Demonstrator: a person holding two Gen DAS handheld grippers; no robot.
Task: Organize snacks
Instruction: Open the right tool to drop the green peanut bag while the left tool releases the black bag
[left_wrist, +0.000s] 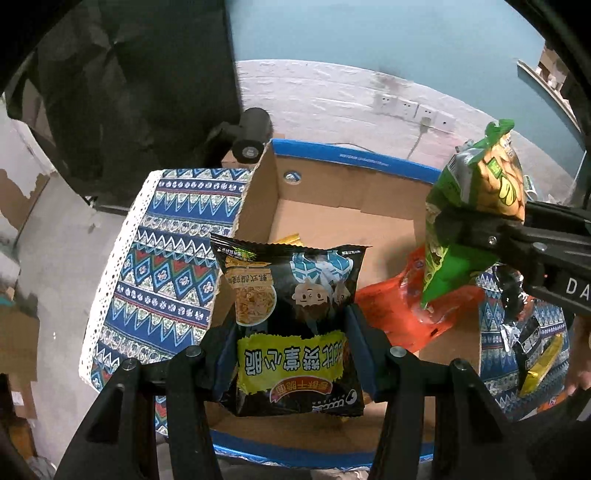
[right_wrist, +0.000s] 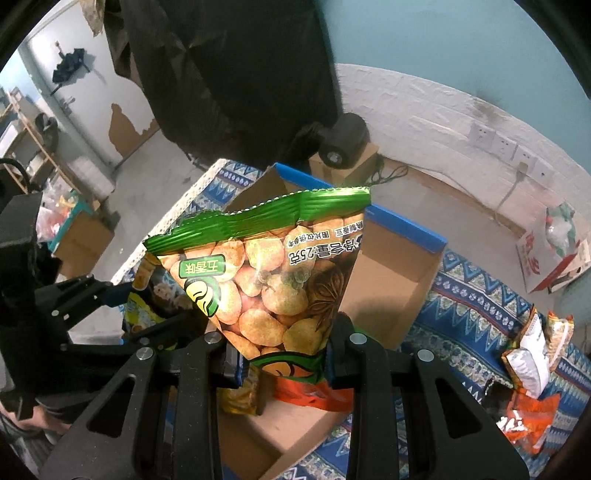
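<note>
My left gripper (left_wrist: 291, 332) is shut on a black snack bag (left_wrist: 291, 314) with a yellow label and holds it above the open cardboard box (left_wrist: 332, 221) with blue-taped edges. My right gripper (right_wrist: 282, 354) is shut on a green bean snack bag (right_wrist: 273, 273), also held above the box; it shows at the right in the left wrist view (left_wrist: 469, 206). An orange snack bag (left_wrist: 410, 306) lies in the box under the green bag. The left gripper shows at the left in the right wrist view (right_wrist: 122, 314).
The box sits on a table with a blue patterned cloth (left_wrist: 162, 258). Several loose snack bags (right_wrist: 532, 362) lie on the cloth at the right. A black lamp-like device (right_wrist: 343, 142) stands behind the box. A white brick wall with sockets (left_wrist: 413, 109) lies beyond.
</note>
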